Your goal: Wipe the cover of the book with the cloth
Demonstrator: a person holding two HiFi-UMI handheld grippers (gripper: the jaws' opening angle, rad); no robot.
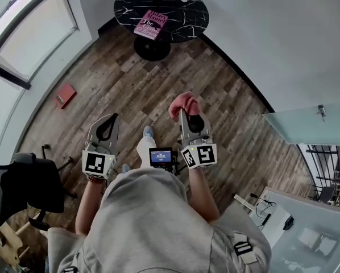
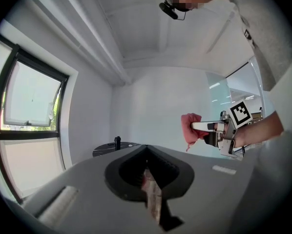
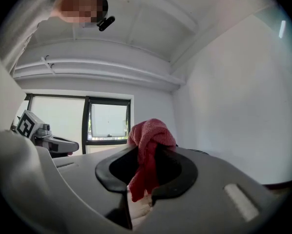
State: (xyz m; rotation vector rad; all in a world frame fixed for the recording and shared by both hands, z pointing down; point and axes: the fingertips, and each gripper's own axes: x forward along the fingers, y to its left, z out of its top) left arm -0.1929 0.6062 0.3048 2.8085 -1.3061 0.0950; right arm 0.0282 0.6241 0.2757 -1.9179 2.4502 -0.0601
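Jaws of the right gripper [image 1: 183, 112] clamp the cloth [image 1: 184, 102], the left gripper [image 1: 113, 117] is pinched closed on nothing, and the book [image 1: 152, 25] lies at twelve o'clock on the bench [image 1: 188, 9], well apart, so close in first, then land the cloth flat

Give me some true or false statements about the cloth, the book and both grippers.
1. The right gripper holds the red cloth. True.
2. The left gripper has its jaws wide apart. False: they are shut, with nothing between them.
3. The book lies on the floor by the person's feet. False: it lies on the round black table.
4. The cloth is clear of the book. True.
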